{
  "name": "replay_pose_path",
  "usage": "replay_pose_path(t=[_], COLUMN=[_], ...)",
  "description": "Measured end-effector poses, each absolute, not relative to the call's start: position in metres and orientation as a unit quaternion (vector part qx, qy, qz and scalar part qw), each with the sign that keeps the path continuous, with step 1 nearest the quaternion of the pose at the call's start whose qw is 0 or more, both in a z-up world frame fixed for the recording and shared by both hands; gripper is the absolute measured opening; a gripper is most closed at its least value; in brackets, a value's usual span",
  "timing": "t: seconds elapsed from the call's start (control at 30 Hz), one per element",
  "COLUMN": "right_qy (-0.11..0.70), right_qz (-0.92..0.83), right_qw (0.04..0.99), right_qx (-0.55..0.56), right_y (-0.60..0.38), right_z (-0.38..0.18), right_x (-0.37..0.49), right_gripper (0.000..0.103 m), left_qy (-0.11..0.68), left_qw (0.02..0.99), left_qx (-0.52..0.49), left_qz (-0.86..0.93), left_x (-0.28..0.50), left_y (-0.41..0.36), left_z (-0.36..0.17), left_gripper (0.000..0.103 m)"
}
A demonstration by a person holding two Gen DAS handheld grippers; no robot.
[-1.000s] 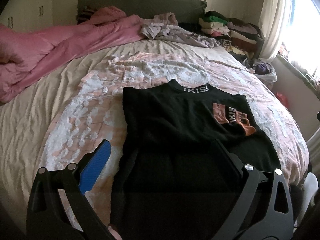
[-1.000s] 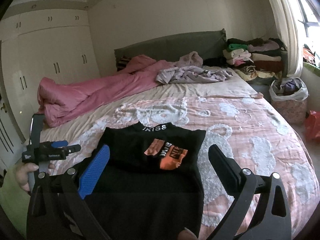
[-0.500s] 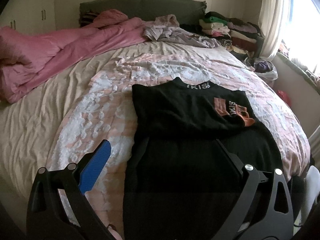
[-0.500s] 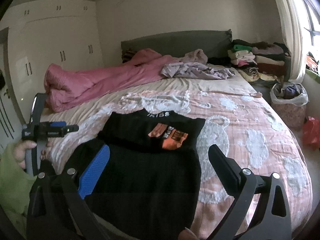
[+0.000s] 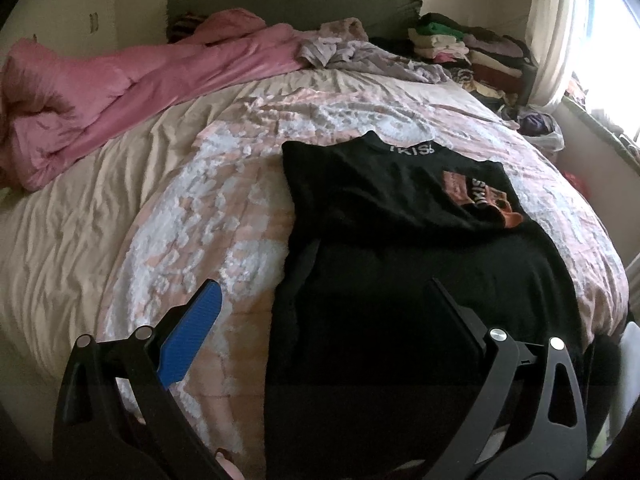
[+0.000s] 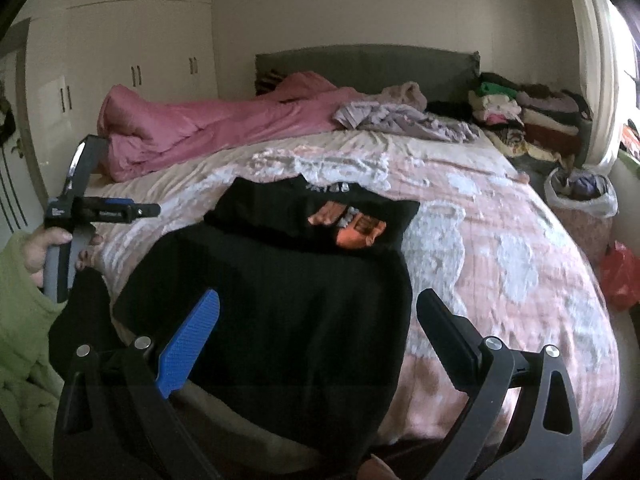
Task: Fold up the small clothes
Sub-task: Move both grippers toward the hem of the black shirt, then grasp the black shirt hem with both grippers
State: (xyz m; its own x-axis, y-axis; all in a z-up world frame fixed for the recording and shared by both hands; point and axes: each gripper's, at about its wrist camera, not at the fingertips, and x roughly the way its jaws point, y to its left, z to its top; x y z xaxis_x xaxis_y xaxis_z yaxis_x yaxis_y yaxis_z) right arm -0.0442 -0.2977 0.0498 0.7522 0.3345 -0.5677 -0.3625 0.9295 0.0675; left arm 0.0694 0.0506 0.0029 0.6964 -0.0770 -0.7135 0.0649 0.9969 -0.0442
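Note:
A black garment (image 5: 400,264) with an orange print and white lettering at the collar lies flat on the bed, its lower part hanging over the near edge. The same black garment (image 6: 280,300) fills the centre of the right wrist view. My left gripper (image 5: 324,300) hovers open above the garment's lower left part, holding nothing. My right gripper (image 6: 318,312) is open over the hem near the bed's edge, also empty. The left gripper's handle, held by a hand in a green sleeve (image 6: 24,320), shows at the left of the right wrist view.
The bed (image 5: 200,208) has a pink and white patterned cover. A pink duvet (image 5: 120,76) is bunched along the far left, grey clothes (image 5: 360,52) near the headboard. Folded clothes (image 6: 520,116) are stacked at the far right. A bag of clothes (image 6: 580,196) and a red bag (image 6: 618,280) sit beside the bed.
Both grippers have drawn back toward the foot of the bed. The garment has not moved. Both stay open.

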Motion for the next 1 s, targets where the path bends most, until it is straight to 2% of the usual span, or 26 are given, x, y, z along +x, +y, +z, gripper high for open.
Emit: replay_pose_path(t=[1.0], right_qy=[0.407], right_qz=[0.142], right_qw=[0.902], right_qx=[-0.002], right_y=[-0.302], right_z=[-0.020], right_x=[-0.021], right_gripper=[0.098], left_qy=[0.446], left_qw=[0.895], left_qx=[-0.023], left_qz=[-0.007], left_x=[0.041], left_y=[0.100], left_z=[-0.052], left_gripper=[0.093])
